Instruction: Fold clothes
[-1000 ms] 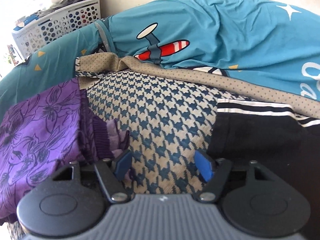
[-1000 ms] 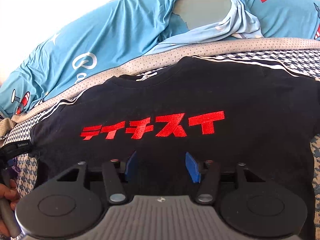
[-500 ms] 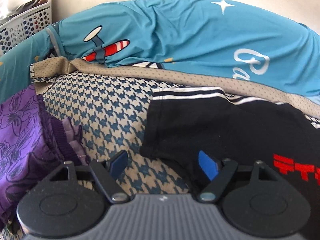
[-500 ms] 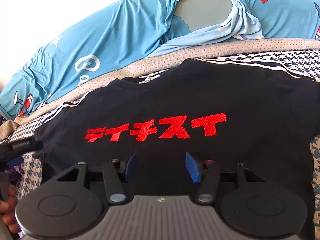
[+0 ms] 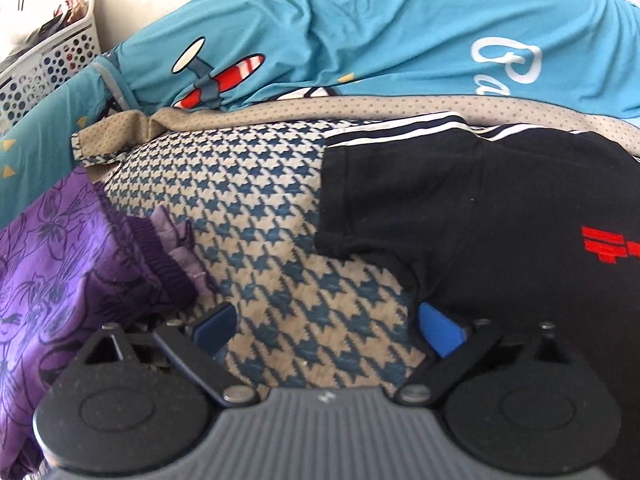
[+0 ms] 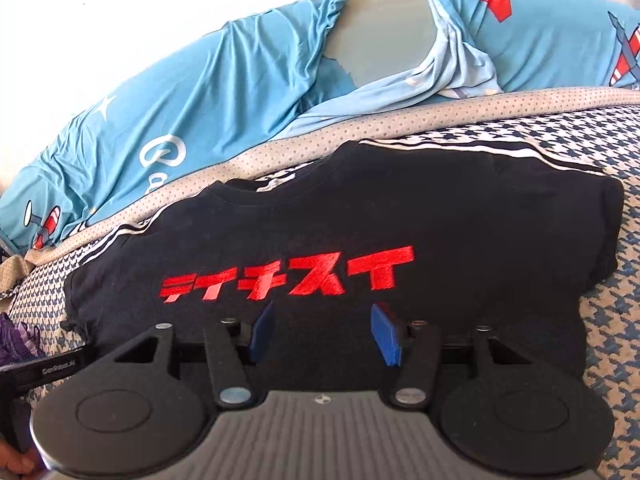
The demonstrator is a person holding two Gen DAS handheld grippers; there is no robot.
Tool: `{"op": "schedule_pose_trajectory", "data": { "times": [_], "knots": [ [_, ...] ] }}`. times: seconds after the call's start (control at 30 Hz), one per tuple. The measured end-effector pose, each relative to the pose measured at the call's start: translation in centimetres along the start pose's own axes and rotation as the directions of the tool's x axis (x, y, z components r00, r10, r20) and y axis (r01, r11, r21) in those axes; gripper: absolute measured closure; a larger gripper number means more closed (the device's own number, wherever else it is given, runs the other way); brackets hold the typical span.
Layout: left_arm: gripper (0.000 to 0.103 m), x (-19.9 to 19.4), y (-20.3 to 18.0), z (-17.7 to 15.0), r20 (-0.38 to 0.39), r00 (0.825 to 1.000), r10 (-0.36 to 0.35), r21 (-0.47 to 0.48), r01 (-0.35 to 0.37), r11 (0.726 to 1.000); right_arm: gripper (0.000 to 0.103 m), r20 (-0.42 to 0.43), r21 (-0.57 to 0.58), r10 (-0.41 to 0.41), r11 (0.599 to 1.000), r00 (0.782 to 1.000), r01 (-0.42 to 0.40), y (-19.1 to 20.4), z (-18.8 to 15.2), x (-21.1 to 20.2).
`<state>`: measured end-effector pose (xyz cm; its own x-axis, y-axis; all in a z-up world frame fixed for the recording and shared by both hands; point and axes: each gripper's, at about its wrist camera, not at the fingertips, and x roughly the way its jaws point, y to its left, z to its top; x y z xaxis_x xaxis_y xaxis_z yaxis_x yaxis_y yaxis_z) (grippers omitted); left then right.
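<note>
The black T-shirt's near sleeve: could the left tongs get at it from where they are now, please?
Probably yes. The left tongs stand wide open over bare houndstooth cover, and the black T-shirt sleeve lies flat beside one pad, with nothing between.

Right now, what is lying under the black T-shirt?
The black T-shirt lies spread on a blue-and-beige houndstooth cover, which shows along both sides. A black-and-white striped cloth peeks out at its far edge; the rest underneath is hidden.
</note>
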<state>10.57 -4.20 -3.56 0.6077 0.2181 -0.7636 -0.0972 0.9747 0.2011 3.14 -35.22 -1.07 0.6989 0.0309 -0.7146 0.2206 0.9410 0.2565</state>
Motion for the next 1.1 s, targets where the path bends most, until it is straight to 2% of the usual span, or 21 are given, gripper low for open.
{"op": "schedule_pose_trajectory", "data": {
  "times": [0.2,0.27,0.43,0.53,0.73,0.8,0.9,1.1],
  "knots": [
    [0.007,-0.6,0.4,0.8,0.002,0.998,0.07,-0.04,-0.07,0.997,0.05,0.033,0.048,-0.021,0.999,0.999,0.019,-1.0,1.3,0.6],
    [0.007,-0.4,1.2,1.0,-0.029,0.998,0.053,-0.091,-0.056,0.994,0.05,0.042,0.057,-0.031,0.998,0.999,0.028,-1.4,1.8,0.8],
    [0.007,-0.8,1.1,1.3,0.018,0.999,0.033,-0.108,-0.031,0.994,0.05,0.057,0.068,-0.039,0.997,0.998,0.035,-2.1,2.5,1.4],
    [0.007,-1.0,0.6,1.7,0.014,0.999,-0.044,-0.137,0.046,0.99,0.05,0.069,0.047,-0.021,0.999,0.997,0.017,-1.7,2.6,2.0],
    [0.004,-0.9,-1.0,2.1,0.029,0.997,-0.073,-0.13,0.076,0.989,0.054,0.111,-0.022,0.048,0.999,0.993,-0.046,-0.1,3.0,3.4],
    [0.003,-0.8,-1.6,2.0,0.035,0.997,-0.068,-0.11,0.071,0.991,0.055,0.115,-0.025,0.079,0.997,0.99,-0.076,0.3,3.2,3.9],
    [0.003,-0.2,-2.4,1.9,0.017,0.995,-0.097,-0.089,0.098,0.991,0.055,0.115,-0.024,0.135,0.991,0.984,-0.133,0.8,3.5,4.5],
    [0.003,0.1,-3.8,1.9,0.025,0.992,-0.121,-0.046,0.122,0.991,0.055,0.098,-0.071,0.164,0.985,0.981,-0.158,2.2,3.9,6.0]
  ]
}}
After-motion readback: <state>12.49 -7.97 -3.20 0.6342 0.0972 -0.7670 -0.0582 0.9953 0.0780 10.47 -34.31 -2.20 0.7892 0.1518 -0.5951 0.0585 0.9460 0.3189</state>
